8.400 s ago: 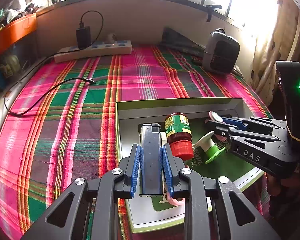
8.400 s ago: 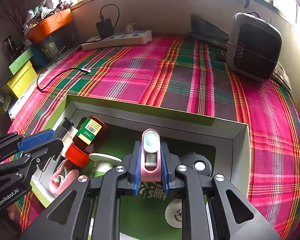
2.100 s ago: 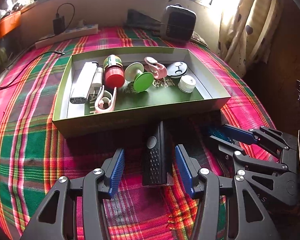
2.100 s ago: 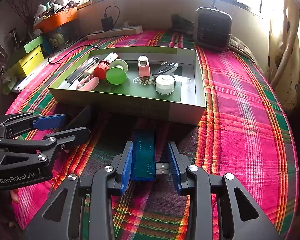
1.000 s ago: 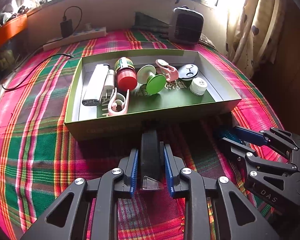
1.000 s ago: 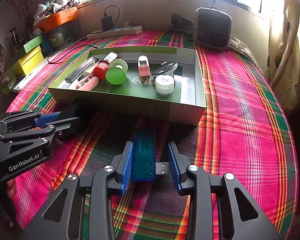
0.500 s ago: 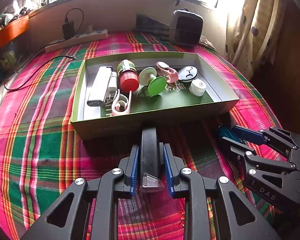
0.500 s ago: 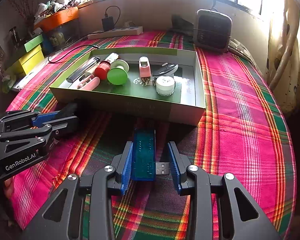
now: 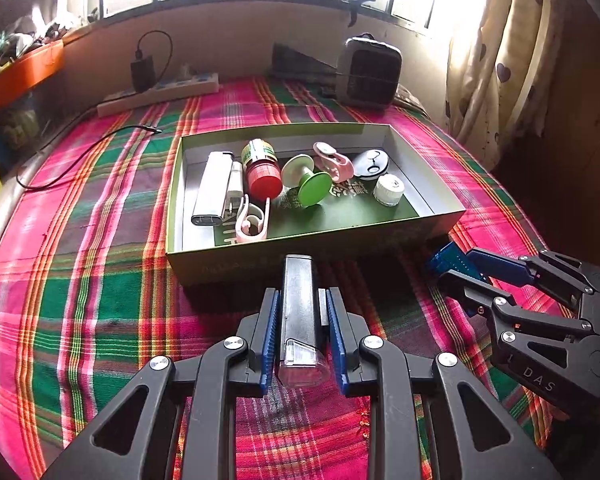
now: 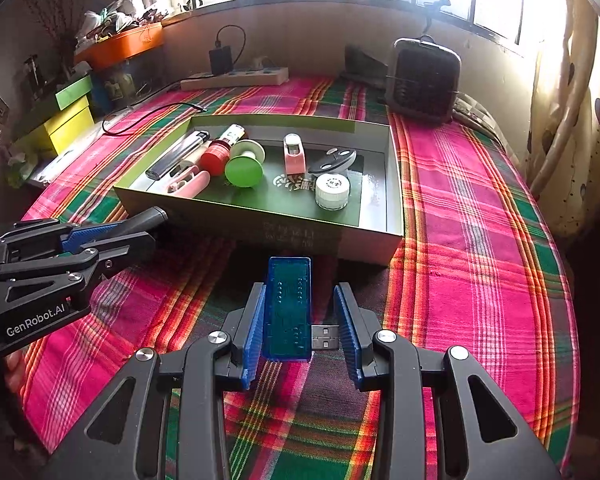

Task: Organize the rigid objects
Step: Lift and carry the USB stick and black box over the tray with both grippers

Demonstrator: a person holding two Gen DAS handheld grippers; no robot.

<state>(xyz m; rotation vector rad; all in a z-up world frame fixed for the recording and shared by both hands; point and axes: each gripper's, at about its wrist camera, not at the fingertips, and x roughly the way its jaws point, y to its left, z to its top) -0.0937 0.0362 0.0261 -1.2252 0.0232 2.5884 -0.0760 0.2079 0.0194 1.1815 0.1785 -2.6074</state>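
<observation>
Left gripper (image 9: 302,336) clamped on black device (image 9: 299,308), right gripper (image 10: 300,330) on blue USB module (image 10: 288,308) through its plug, both poised just outside green box's (image 10: 260,232) near wall, likely for dropping in.

Pink, green and orange plaid cloth (image 10: 480,216) spreads under everything. Ahead of the blue-padded left gripper (image 9: 303,336) sits an olive-green box (image 9: 300,258) with a dark green floor. Between those pads is a black, glossy bar (image 9: 298,308) with a clear end. The right gripper (image 10: 298,328), blue pads too, frames a translucent blue USB stick (image 10: 288,304) with a silver plug.
</observation>
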